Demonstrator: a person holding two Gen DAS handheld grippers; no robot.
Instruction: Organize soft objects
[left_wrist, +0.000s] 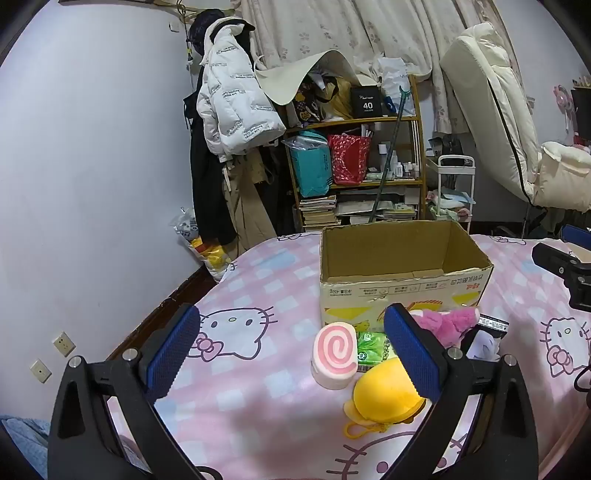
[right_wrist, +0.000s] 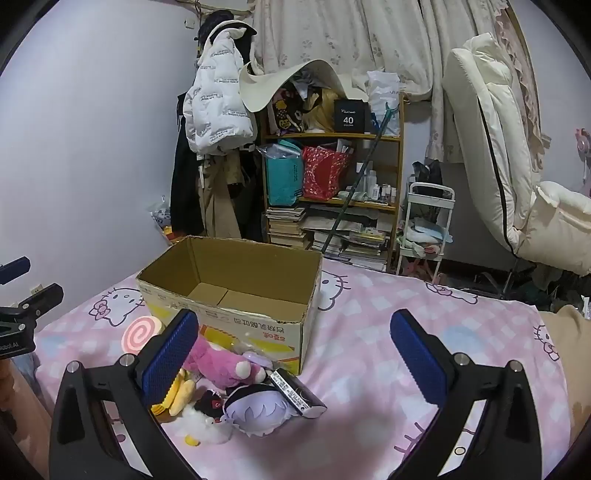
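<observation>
Here, both claws, left claw (left_wrist: 291, 347) and right claw (right_wrist: 295, 350), gape empty; the swirl-roll plush (left_wrist: 335, 355), perhaps foam, at twelve o'clock needs centring before the cardboard box (left_wrist: 402, 280).

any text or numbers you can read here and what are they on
"40": black box on the top shelf; the small line under it is too blurred.
White jacket: repeated black print, too small to read.
Cardboard box: upside-down red and grey print, unreadable.
Black packet: white label, too small to read.
</observation>
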